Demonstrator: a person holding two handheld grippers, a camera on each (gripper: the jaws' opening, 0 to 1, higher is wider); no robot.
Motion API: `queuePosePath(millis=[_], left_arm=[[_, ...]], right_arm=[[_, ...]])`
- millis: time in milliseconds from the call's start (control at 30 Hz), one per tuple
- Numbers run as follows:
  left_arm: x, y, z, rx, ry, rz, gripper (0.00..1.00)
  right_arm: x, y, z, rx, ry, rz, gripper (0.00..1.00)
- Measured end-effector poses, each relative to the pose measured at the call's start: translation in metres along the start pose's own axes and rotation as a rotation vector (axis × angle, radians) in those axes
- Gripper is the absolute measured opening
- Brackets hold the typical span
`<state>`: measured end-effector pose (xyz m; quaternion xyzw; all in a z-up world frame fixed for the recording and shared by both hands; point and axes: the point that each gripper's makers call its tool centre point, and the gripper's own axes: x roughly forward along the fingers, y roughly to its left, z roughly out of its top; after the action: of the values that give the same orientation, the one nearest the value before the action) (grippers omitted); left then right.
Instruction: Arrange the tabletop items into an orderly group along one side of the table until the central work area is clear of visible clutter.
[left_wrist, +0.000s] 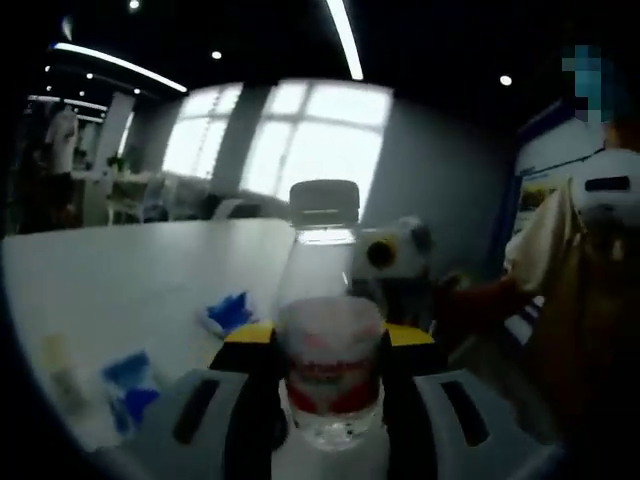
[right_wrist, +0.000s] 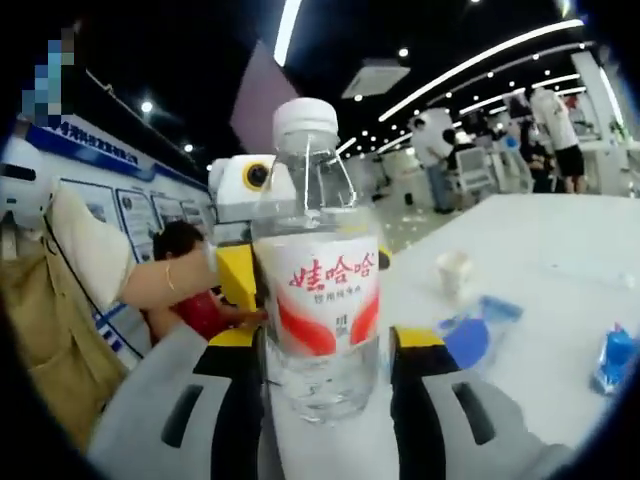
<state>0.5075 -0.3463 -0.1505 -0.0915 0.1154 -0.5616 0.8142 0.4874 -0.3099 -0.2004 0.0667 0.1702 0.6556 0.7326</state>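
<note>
The clear plastic water bottle with a red and white label (right_wrist: 318, 290) stands upright on the white table (right_wrist: 560, 250), held from both sides: the right gripper (right_wrist: 325, 375) and the left gripper (left_wrist: 330, 375) each clamp its lower body. Near the bottle lie blue wrappers (left_wrist: 228, 312).

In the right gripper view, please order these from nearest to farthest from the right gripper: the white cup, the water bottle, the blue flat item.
1. water bottle, between the right gripper jaws.
2. blue flat item, on the table at right.
3. white cup, beyond it.
</note>
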Motion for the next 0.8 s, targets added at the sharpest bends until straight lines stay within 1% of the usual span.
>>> queuePosePath(millis=[33,133,267,400,533,600,633,700,767,800], left_arm=[[-0.001,0.000,0.003,-0.002,-0.002,-0.009,0.36],[0.000,-0.002,0.005,0.009,-0.002,-0.021,0.36],[0.000,-0.003,0.006,0.014,0.001,-0.032,0.37],[0.000,-0.002,0.007,0.005,0.009,-0.025,0.37],[-0.002,0.002,0.002,0.008,0.041,0.005,0.38],[-0.001,0.004,0.001,-0.003,0.040,0.019,0.38],[-0.001,0.004,0.001,-0.012,0.032,0.024,0.38],[0.000,0.006,0.006,-0.039,-0.005,0.038,0.38],[-0.001,0.012,0.010,-0.048,-0.030,0.076,0.39],[-0.002,0.015,0.011,-0.053,-0.029,0.102,0.39]], right_arm=[[-0.001,0.003,0.001,-0.012,-0.008,0.014,0.44],[-0.001,0.004,0.004,-0.006,-0.030,0.025,0.44],[-0.001,0.005,0.006,-0.020,-0.044,0.030,0.42],[-0.001,0.005,0.008,-0.033,-0.054,0.021,0.41],[-0.001,0.000,0.005,-0.075,-0.041,-0.019,0.40],[0.000,-0.002,0.005,-0.083,-0.039,-0.034,0.40],[0.000,-0.003,0.005,-0.087,-0.040,-0.045,0.40],[0.000,-0.005,0.008,-0.091,-0.052,-0.072,0.39],[0.000,-0.010,0.013,-0.083,-0.072,-0.118,0.39],[0.000,-0.013,0.014,-0.085,-0.076,-0.138,0.39]])
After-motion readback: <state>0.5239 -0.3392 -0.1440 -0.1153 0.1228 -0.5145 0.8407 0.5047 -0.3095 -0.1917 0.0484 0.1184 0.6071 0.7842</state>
